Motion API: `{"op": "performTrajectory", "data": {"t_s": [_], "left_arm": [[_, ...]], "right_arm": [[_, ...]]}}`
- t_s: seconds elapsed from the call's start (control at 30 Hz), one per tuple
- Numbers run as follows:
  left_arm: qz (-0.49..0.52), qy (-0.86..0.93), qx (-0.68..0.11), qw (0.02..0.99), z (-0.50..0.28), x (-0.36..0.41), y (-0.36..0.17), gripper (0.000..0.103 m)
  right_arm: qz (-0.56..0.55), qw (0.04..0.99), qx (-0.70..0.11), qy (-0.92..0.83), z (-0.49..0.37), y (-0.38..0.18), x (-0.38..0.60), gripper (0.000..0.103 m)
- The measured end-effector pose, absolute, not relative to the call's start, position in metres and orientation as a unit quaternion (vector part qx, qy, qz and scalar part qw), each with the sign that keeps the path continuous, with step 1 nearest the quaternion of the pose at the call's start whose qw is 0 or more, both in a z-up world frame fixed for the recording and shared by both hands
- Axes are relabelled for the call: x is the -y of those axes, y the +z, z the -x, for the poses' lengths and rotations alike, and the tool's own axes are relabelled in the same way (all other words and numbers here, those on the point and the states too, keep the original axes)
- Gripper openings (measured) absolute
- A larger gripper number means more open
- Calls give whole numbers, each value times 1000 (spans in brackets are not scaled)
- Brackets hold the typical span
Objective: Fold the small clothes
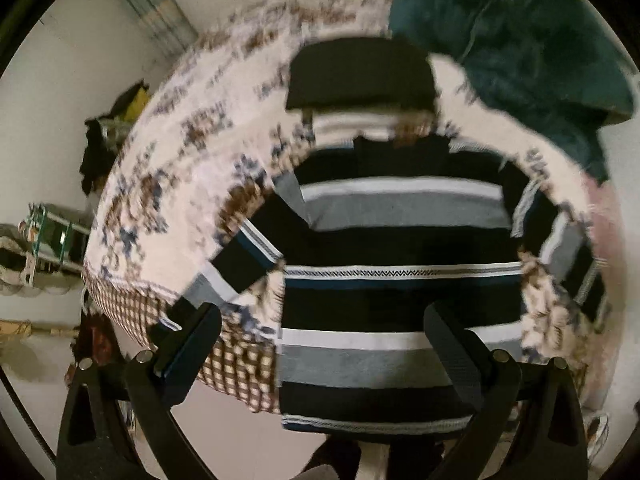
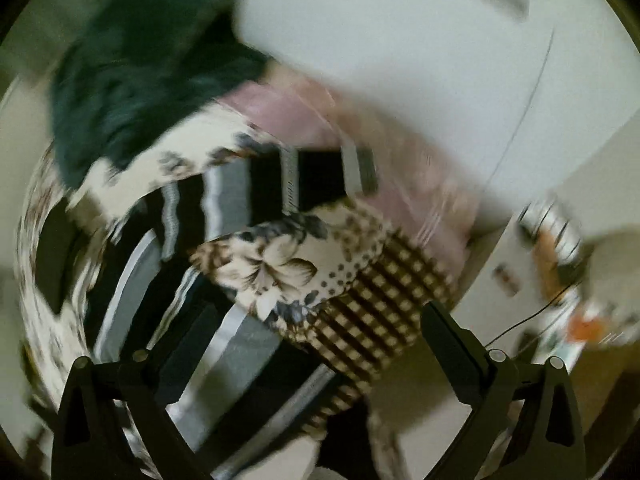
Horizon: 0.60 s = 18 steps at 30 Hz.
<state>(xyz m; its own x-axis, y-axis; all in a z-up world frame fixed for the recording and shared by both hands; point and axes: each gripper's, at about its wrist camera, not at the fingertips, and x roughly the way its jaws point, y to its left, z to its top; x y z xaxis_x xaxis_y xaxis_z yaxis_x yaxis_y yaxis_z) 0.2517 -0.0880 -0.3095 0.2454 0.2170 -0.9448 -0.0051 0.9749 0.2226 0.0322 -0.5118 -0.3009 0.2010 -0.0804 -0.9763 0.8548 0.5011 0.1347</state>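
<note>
A small striped sweater, black, grey and white, lies flat on a floral bedspread with both sleeves spread out. My left gripper is open and empty above the sweater's lower hem. My right gripper is open and empty above the bed's near corner; its view is blurred by motion. There the sweater lies to the left, with a fold of the floral bedspread over its side.
A folded black garment lies beyond the sweater's collar. A dark teal fluffy blanket sits at the far right of the bed, and in the right wrist view. A pink cloth lies beside it. Floor clutter stands left of the bed.
</note>
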Motion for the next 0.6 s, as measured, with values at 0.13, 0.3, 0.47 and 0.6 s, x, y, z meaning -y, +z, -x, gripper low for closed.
{"op": "performTrajectory", "data": {"t_s": [0.13, 0.3, 0.47, 0.6], "left_arm": [[-71, 93, -654, 747, -289, 111, -385, 103], [-70, 105, -680, 723, -323, 127, -467, 103], [-63, 114, -705, 697, -340, 124, -532, 103], [-56, 113, -710, 693, -345, 117, -561, 103]], "right_arm": [[-452, 617, -530, -365, -40, -418, 577, 87], [-536, 573, -472, -403, -44, -513, 623, 75], [-590, 553, -397, -434, -49, -575, 659, 54], [-573, 565, -378, -457, -67, -590, 665, 10]]}}
